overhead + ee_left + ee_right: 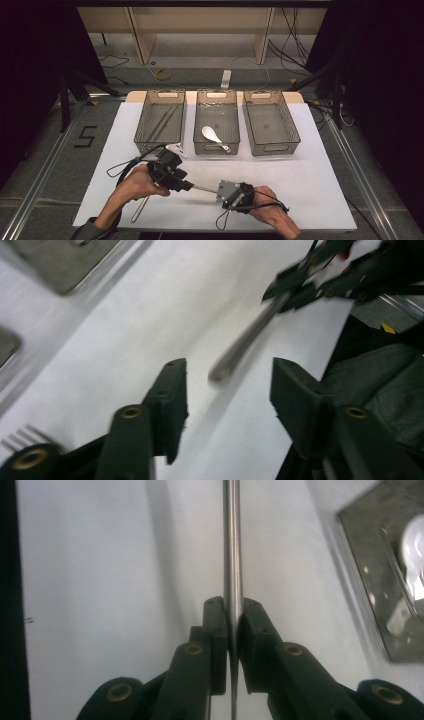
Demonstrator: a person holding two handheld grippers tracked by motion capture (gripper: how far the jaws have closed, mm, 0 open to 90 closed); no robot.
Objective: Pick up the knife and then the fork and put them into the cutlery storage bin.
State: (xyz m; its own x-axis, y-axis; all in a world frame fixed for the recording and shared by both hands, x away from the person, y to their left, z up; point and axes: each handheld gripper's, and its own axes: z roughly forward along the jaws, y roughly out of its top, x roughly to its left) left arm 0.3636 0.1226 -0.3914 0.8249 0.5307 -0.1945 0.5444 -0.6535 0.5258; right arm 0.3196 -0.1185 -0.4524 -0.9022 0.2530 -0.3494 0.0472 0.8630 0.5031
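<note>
A thin metal utensil handle (205, 189) hangs level just above the white sheet, between my two grippers. My right gripper (220, 191) is shut on it; in the right gripper view the handle (232, 555) runs straight up from between the pressed pads (231, 620). My left gripper (187, 185) faces it from the left and stands open. In the left gripper view the handle's free end (220, 372) lies just ahead of the gap between the jaws (230, 390), touching neither pad.
Three mesh baskets stand in a row at the back: the left one (145, 107) holds long metal sticks, the middle one (216, 146) a white spoon (210, 134), the right one (296, 127) nothing. A pale utensil handle (141, 207) lies under the left hand.
</note>
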